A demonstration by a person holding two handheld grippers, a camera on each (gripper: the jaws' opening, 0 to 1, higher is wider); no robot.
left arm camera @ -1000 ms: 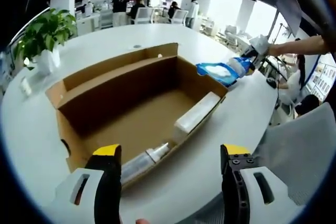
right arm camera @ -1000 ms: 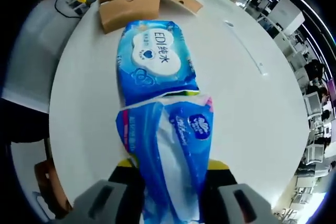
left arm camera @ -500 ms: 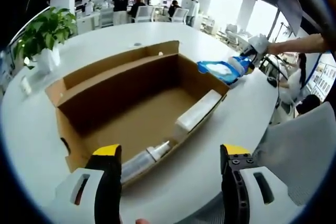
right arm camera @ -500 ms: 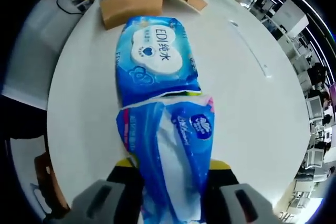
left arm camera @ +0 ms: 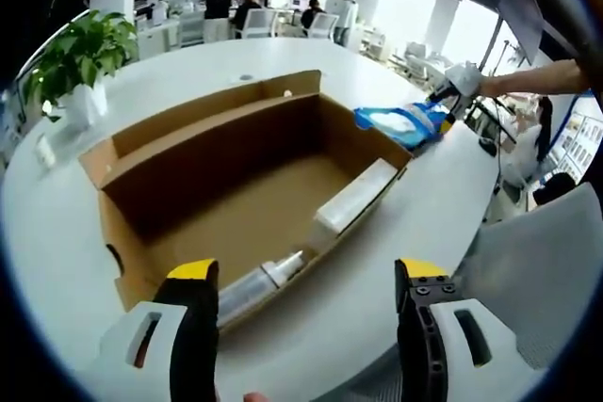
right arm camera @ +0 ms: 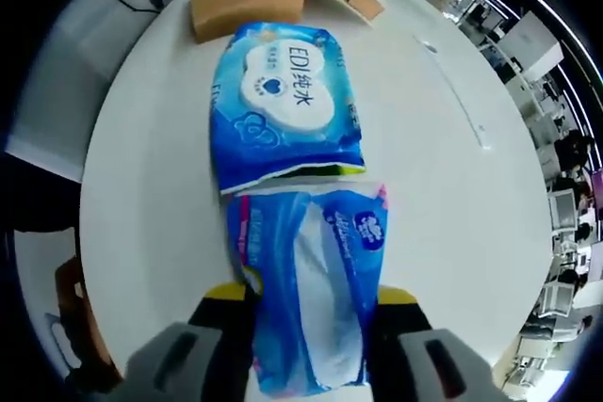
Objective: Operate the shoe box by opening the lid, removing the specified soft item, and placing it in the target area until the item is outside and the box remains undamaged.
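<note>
Right gripper [right arm camera: 306, 303]: jaws clamped on tissue pack [right arm camera: 309, 300], wet-wipes pack [right arm camera: 287, 101] just ahead on counter [right arm camera: 443, 176]. Lower flat before release. Left gripper [left arm camera: 303, 275]: jaws apart, empty, shoe box [left arm camera: 236, 185] ahead.

Round white table [left arm camera: 377, 289], open cardboard shoe box [left arm camera: 245, 185], potted plant [left arm camera: 80, 68], wet-wipes pack [right arm camera: 287, 105], tissue pack [right arm camera: 311, 298]

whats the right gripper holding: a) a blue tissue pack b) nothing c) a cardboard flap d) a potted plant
a: in the right gripper view the right gripper is shut on the blue tissue pack, which sits between its yellow-tipped jaws just short of the wipes pack lying on the table.
</note>
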